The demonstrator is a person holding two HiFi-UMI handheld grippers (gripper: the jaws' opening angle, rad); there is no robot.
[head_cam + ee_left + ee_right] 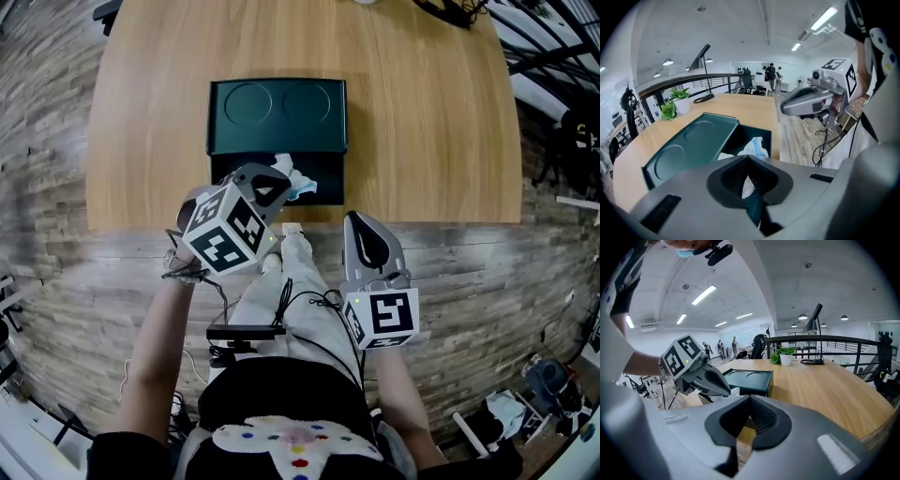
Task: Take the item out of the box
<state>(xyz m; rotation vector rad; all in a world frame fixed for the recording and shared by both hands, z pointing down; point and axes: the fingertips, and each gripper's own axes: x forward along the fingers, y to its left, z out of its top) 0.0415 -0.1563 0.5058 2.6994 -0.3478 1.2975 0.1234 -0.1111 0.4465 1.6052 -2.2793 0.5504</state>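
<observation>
The crumpled white-and-blue item [298,178] lies in the open dark green box [225,169] at the near edge of the bench [422,122]. The left gripper [274,187] is clamped on a white fold of the item. The right gripper [361,228] hangs off the bench, its jaws together and empty.

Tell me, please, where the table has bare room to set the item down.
Bare wood lies on the table right of the green box and left of it, out to both edges. The strip beyond the box is free up to the cables. The near edge is crowded: the left gripper grips the white item there.
</observation>
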